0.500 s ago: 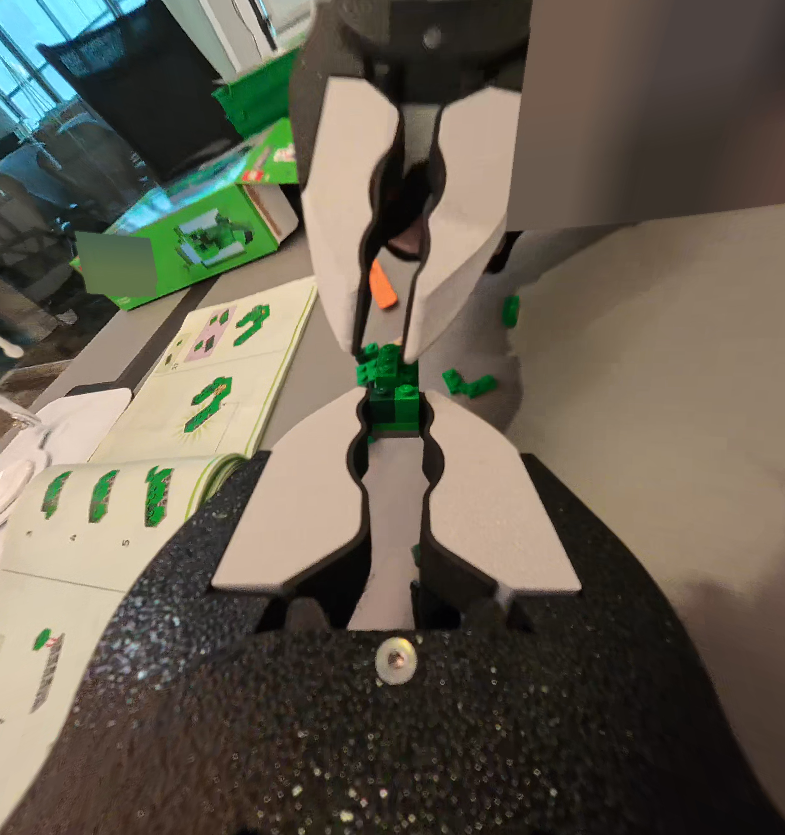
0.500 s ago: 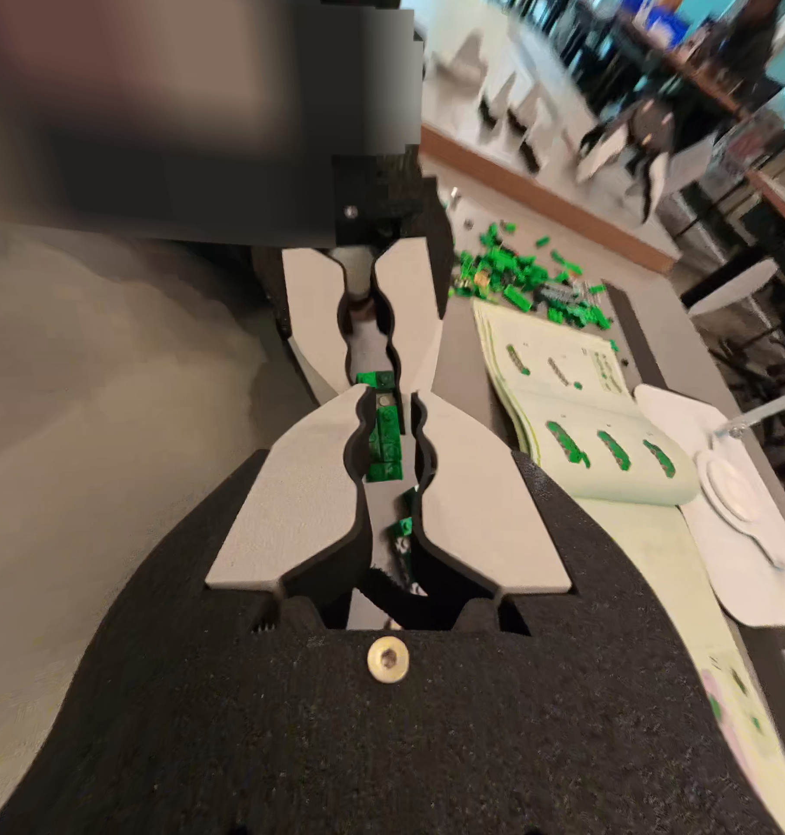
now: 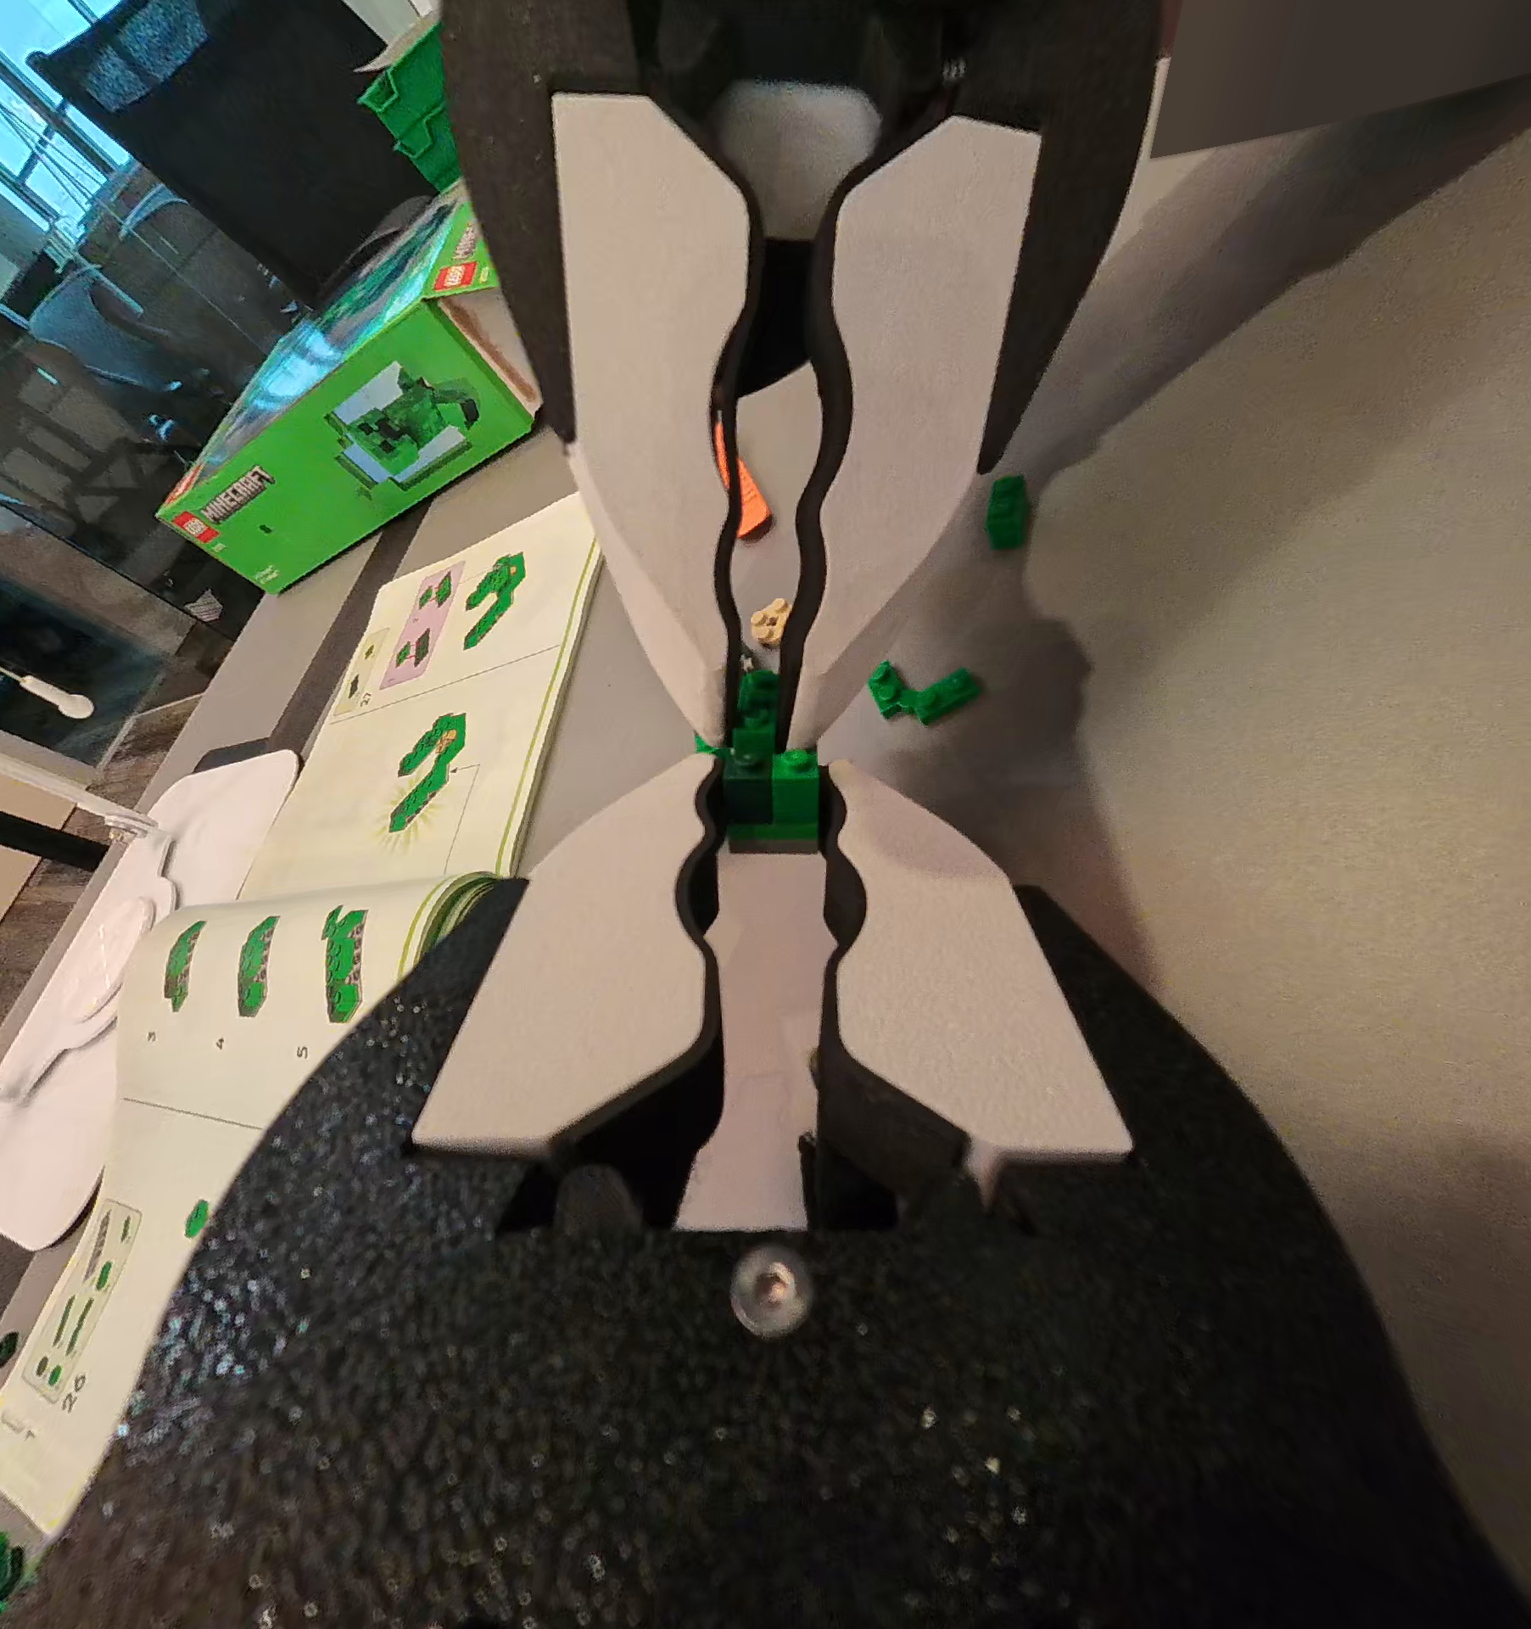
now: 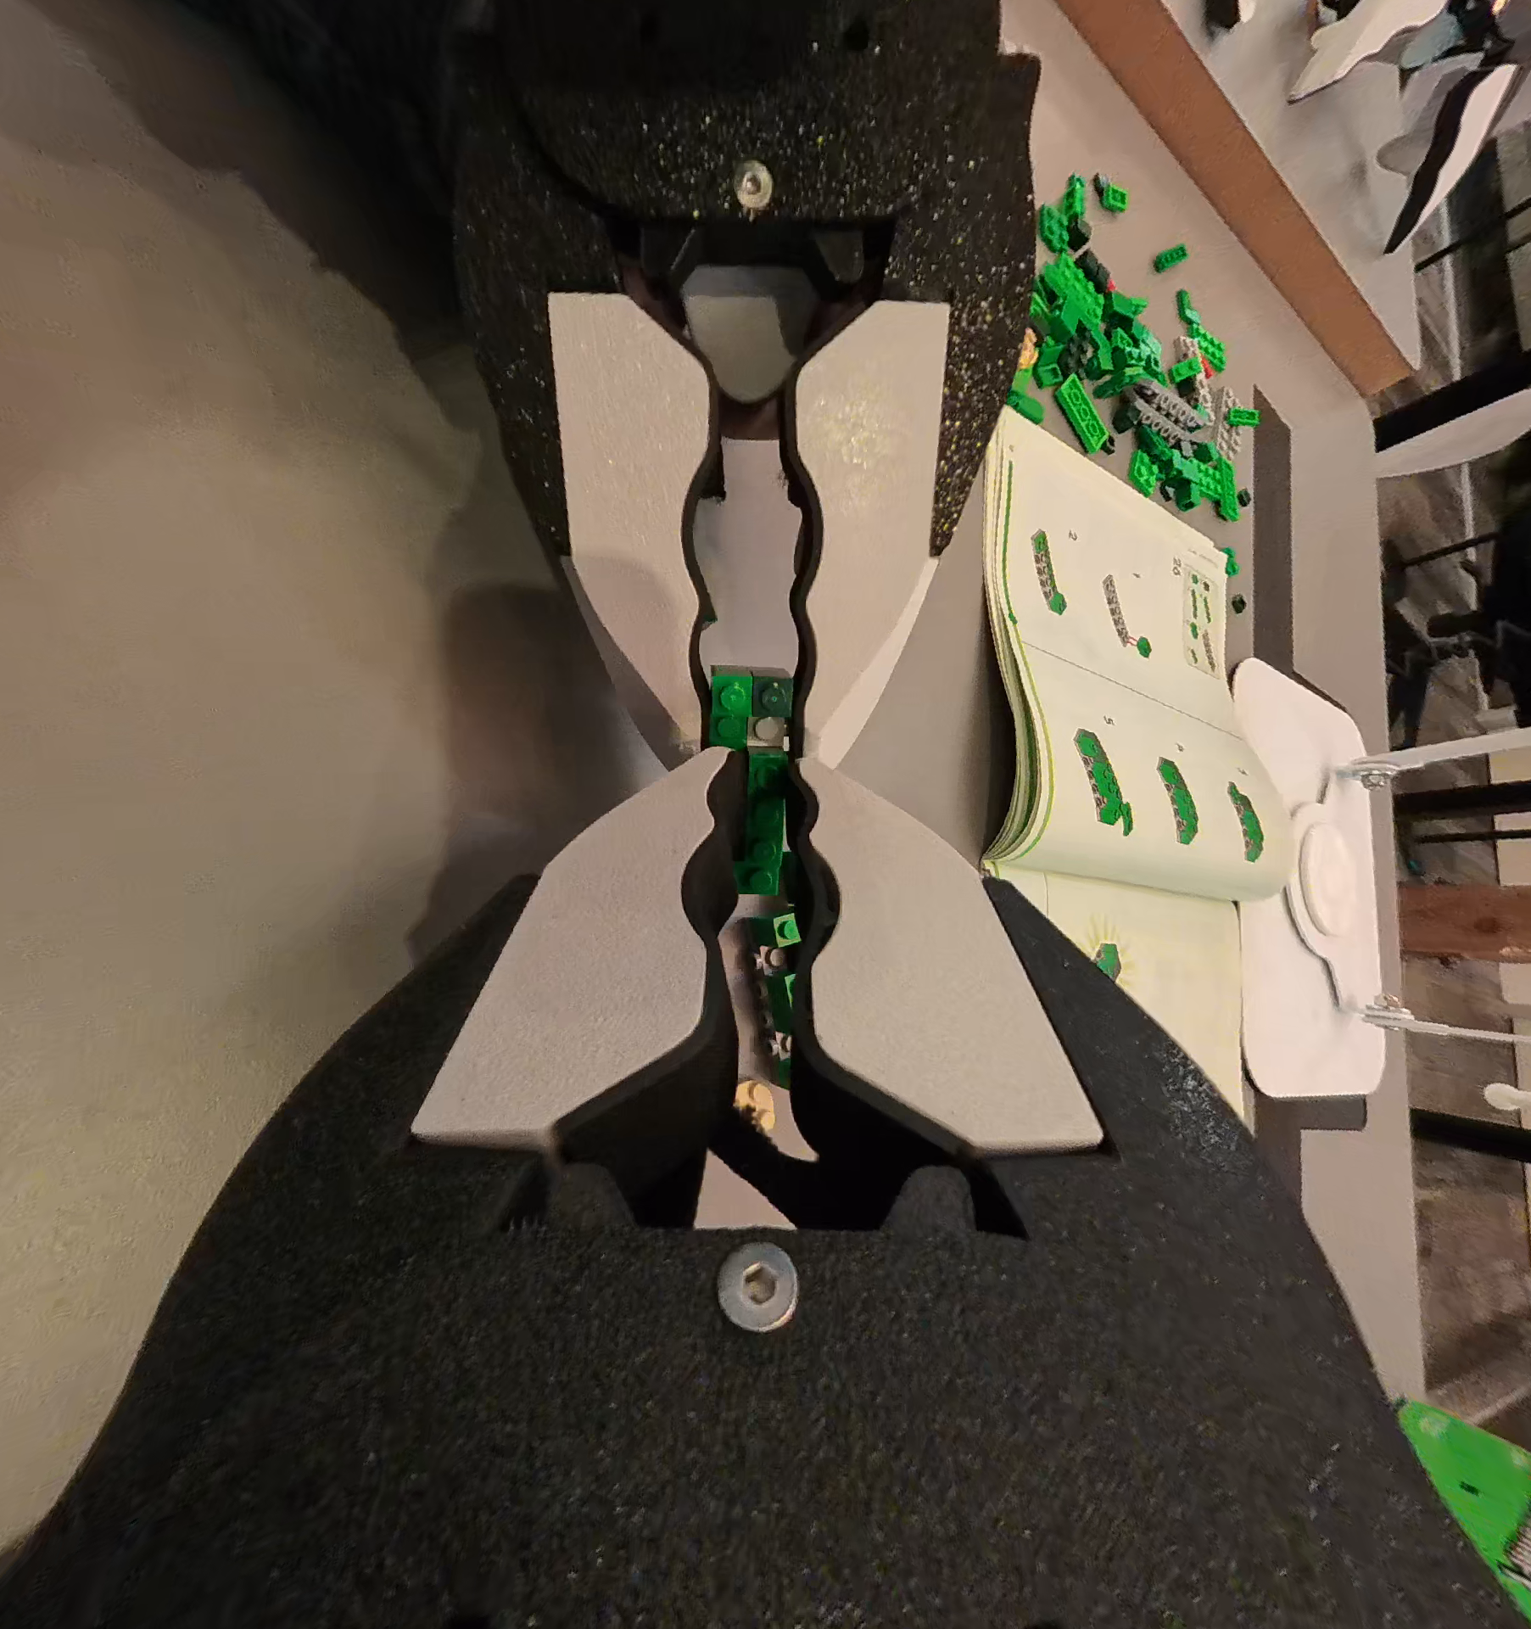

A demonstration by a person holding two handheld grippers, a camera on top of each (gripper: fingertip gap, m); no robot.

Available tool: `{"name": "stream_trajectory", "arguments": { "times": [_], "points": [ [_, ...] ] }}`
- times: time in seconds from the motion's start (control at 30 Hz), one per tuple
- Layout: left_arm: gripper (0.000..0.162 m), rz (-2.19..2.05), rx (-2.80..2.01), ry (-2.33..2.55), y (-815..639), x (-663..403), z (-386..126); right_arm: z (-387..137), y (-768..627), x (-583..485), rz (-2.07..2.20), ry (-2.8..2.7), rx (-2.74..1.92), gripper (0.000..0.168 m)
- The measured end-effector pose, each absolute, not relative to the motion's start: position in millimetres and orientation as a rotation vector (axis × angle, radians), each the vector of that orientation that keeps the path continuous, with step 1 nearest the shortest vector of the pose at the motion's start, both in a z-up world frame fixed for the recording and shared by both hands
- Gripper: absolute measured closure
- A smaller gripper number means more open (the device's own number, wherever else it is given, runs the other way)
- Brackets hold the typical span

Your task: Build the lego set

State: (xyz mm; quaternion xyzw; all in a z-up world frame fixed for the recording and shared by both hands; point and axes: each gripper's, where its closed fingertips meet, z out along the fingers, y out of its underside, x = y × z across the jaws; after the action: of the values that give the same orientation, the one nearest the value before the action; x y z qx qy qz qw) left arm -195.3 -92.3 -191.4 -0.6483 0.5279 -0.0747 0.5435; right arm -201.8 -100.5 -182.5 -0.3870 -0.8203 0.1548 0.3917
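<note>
With the left gripper [image 3: 772, 776] clamping a stubby green-and-dark-green brick block [image 3: 772, 798] and the right gripper [image 4: 757, 767] pinching a narrow green stud strip [image 4: 763, 829], pressing squarely, studs aligned, seemed wisest.

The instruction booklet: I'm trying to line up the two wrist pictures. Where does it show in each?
Left wrist view: the open instruction booklet lies left of centre on the grey table, beside the left gripper.
Right wrist view: it lies at the right, below the pile of loose green bricks.
Shared landmark: the green brick assembly gripped where both grippers' tips meet.
</note>
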Motion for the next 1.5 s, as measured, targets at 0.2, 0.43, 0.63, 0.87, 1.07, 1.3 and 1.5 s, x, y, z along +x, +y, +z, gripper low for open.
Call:
{"name": "stream_trajectory", "arguments": {
  "times": [0.2,0.43,0.63,0.87,1.07,1.3,1.5],
  "points": [
    [0.144,-0.228,-1.518,1.224,-93.5,-193.7,-186.0,-175.5,-102.1,-202.3,0.634,-1.902,-0.993,0.160],
    [0.143,-0.357,-1.485,1.207,-100.7,-185.7,-180.4,-168.2,-109.0,-197.1,0.843,-1.810,-0.942,0.161],
    [0.143,-0.378,-1.474,1.221,-103.3,-183.0,-180.9,-168.2,-110.9,-195.0,1.069,-1.808,-1.060,0.161],
    [0.143,-0.377,-1.463,1.242,-105.3,-181.0,-182.1,-169.3,-112.7,-193.1,1.230,-1.819,-1.174,0.161],
    [0.143,-0.406,-1.454,1.250,-108.3,-179.4,-181.1,-167.9,-115.5,-191.4,1.338,-1.815,-1.197,0.161],
    [0.127,-0.331,-1.416,1.083,-95.6,-186.8,-162.9,-154.7,-103.9,-197.3,1.318,-1.687,-1.209,0.161],
    [0.075,0.217,-1.410,0.949,-66.1,-211.2,-153.9,-134.4,-78.9,-214.2,1.350,-1.307,-1.379,0.161]
  ]
}}
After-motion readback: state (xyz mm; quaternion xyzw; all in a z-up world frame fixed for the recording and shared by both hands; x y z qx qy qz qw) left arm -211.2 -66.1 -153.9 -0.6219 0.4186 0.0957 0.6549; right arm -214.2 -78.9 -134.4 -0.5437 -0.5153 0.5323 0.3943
